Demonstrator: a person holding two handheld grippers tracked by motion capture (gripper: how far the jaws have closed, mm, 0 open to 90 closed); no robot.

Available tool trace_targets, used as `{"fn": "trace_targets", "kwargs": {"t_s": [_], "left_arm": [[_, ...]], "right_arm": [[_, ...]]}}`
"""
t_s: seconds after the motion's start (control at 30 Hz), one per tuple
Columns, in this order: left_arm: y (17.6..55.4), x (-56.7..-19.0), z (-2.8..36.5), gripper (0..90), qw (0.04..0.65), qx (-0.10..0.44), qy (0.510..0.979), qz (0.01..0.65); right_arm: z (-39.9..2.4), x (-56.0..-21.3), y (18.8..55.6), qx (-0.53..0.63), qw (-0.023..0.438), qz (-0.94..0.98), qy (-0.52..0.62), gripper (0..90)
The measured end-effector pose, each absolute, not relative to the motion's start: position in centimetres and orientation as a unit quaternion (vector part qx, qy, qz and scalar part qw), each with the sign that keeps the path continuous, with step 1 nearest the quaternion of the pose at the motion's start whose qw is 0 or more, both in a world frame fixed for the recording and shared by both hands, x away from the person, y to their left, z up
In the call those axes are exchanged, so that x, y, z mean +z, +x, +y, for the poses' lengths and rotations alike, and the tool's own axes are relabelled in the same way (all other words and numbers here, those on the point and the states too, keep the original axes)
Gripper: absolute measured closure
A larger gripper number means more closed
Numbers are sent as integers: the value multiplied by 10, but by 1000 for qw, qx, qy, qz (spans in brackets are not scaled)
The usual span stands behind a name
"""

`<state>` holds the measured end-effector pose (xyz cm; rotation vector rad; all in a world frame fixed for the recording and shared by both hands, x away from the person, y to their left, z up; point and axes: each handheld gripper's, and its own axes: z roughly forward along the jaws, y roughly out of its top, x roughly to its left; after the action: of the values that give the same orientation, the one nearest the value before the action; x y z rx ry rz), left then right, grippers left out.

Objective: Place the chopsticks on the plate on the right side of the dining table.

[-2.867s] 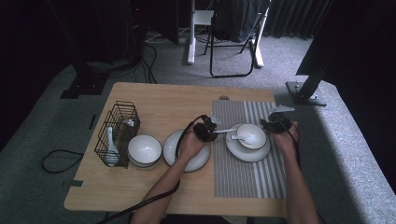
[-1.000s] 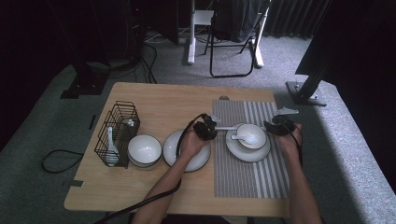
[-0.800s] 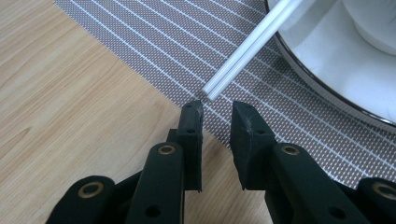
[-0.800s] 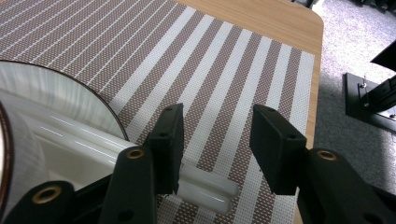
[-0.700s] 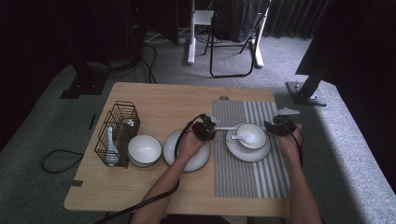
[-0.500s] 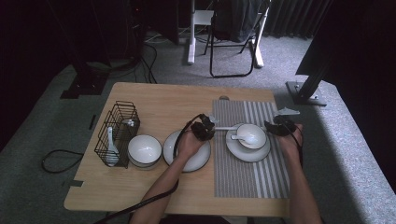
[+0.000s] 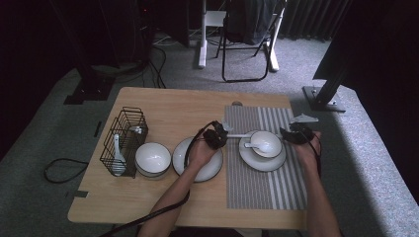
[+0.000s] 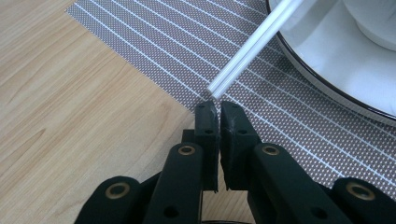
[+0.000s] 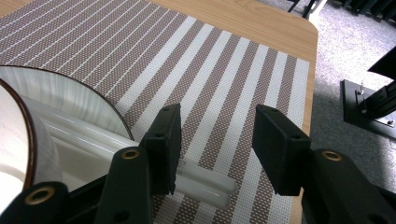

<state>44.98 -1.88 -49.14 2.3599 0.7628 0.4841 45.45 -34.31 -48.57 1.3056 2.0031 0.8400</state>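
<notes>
Overhead table [image 7: 148,207]; claw-mounted placemat [image 8: 154,51] close-ups

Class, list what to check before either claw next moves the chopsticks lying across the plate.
1. Left claw shut, having just closed: ok.
2. Chopsticks pinched in it: cannot tell, their tips sit right at its end.
3. Right claw open, having just widened: ok.
4. Thick chopstick ends gripped by right claw: not ok, its pads are clear of them.
5. Plate flat on placemat: ok.
</notes>
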Motion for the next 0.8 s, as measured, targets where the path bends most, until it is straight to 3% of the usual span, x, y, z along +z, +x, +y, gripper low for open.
{"fn": "trace_targets", "kwargs": {"t_s": [0.37,0.8], "left_arm": [[450,-491,-21,878,300,184,891,286],[449,-491,-19,806,301,181,890,290]], "right_arm": [[-343,-486,454,318,300,754,490,518],[-340,-478,448,337,305,750,481,517]]}}
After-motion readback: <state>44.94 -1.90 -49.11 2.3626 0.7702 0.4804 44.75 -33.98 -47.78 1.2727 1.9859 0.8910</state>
